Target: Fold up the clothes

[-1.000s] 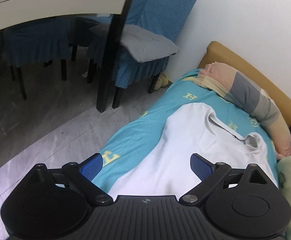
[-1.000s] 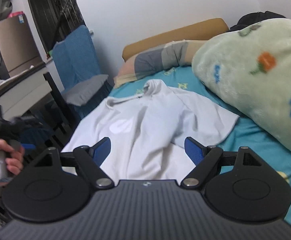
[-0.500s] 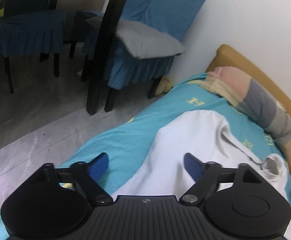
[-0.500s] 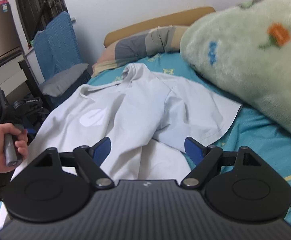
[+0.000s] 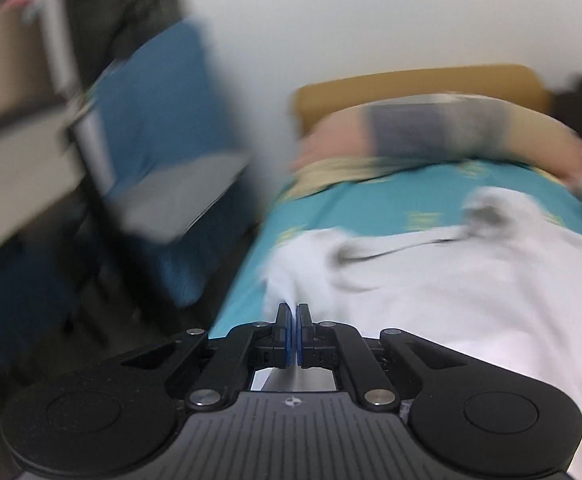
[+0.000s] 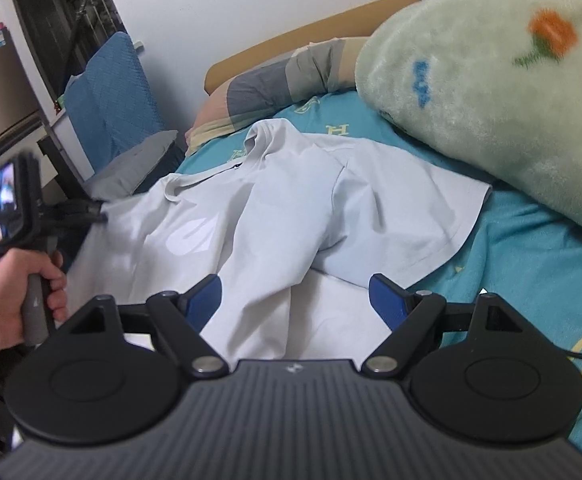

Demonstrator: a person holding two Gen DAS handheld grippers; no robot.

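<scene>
A white T-shirt (image 6: 275,216) lies spread and rumpled on the teal bed sheet (image 6: 531,248), collar toward the pillow. My left gripper (image 5: 294,320) is shut on the shirt's left edge (image 5: 287,292) near the bed's side; the left wrist view is motion-blurred. It also shows in the right wrist view (image 6: 91,212), held by a hand at the shirt's left side. My right gripper (image 6: 295,300) is open, hovering over the shirt's lower middle, holding nothing.
A fluffy green blanket (image 6: 491,80) piles up on the bed's right. A striped pillow (image 6: 291,72) lies against the tan headboard (image 5: 411,84). A blue-covered chair (image 5: 163,152) and a dark table leg (image 5: 99,184) stand left of the bed.
My left gripper swung toward the bed and closed on the shirt's left edge; it was open before. My right gripper stayed open and moved slightly closer over the shirt.
</scene>
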